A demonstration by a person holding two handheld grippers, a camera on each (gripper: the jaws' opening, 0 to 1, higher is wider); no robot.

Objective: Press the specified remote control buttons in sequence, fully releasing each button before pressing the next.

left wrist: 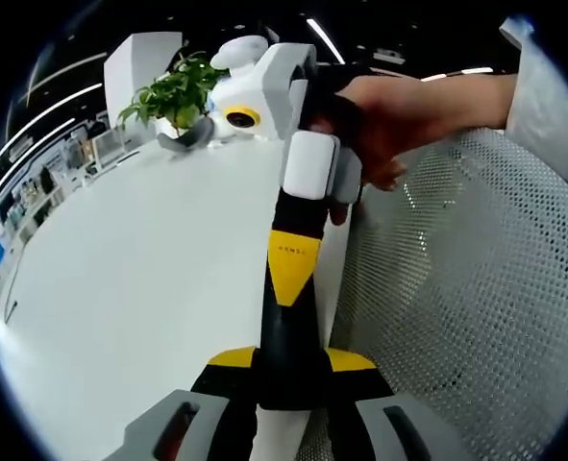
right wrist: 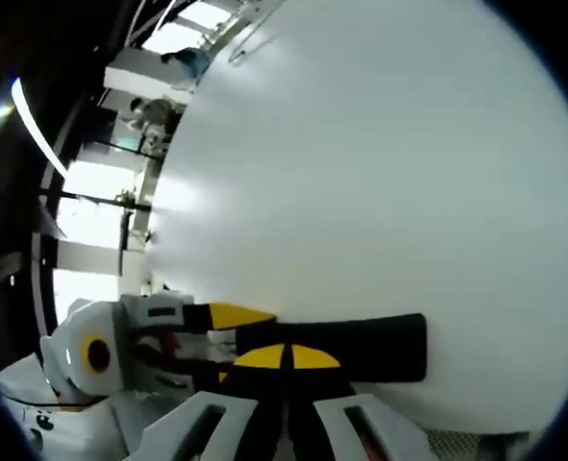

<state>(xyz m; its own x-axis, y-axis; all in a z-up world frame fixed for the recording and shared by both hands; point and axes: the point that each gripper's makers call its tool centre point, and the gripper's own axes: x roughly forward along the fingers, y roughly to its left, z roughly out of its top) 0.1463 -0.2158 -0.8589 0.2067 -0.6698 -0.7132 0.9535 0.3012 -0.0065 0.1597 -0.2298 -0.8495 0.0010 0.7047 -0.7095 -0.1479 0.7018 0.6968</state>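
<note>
So the left gripper (left wrist: 290,361) has its yellow-padded jaws clamped on either side of a slim black remote control (left wrist: 289,351), holding it by one end over the white table (left wrist: 120,288). The right gripper (left wrist: 291,288) comes in from above with its black-and-yellow jaws closed together into one point, the tip sitting right on the remote's face. A hand (left wrist: 399,115) in a grey sleeve (left wrist: 553,106) holds that gripper.

In the right gripper view you get the same thing from the other side: the yellow tips are together and rest on the remote, which lies along the table edge. Further out there's a potted plant (left wrist: 173,96) at the table's far end and a white mesh chair (left wrist: 476,288) just beside the table.
</note>
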